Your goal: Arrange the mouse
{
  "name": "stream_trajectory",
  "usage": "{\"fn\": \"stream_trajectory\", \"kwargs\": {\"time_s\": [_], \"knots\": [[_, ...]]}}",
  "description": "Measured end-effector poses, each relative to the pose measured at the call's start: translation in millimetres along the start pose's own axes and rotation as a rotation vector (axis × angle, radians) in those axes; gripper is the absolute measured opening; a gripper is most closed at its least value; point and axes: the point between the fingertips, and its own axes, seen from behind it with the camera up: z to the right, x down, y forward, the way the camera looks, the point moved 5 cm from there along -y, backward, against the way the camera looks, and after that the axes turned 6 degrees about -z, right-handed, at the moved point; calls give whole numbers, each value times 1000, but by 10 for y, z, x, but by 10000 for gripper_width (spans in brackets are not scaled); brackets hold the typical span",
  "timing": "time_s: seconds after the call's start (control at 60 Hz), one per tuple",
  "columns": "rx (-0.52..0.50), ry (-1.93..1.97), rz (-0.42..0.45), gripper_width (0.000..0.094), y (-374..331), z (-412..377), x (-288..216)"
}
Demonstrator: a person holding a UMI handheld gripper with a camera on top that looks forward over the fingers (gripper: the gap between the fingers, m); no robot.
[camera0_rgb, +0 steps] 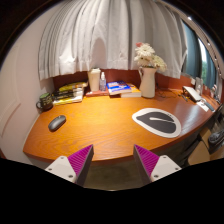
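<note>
A small grey mouse (57,122) lies on the left part of the curved wooden desk (105,125), far ahead and to the left of my fingers. A grey-and-white oval mouse pad (157,121) rests on the right part of the desk. My gripper (112,160) hangs back over the desk's near edge, open, with nothing between its magenta pads (80,157).
Along the back of the desk stand a white vase with flowers (148,75), a white bottle (95,80), books (123,89) and a stack of items at the far left (68,95). A keyboard (197,96) lies at the far right. Curtains hang behind.
</note>
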Motion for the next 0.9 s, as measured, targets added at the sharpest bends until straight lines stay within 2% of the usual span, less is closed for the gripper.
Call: {"fn": "stream_trajectory", "kwargs": {"time_s": [0.2, 0.367, 0.617, 0.733, 0.9], "knots": [[-137, -76, -59, 808, 427, -1254, 113], [-204, -127, -85, 811, 746, -2016, 13], [-229, -121, -102, 810, 1322, -2691, -309], [-188, -163, -108, 793, 1549, -2809, -460], [-183, -156, -120, 765, 1766, -2943, -646]]}}
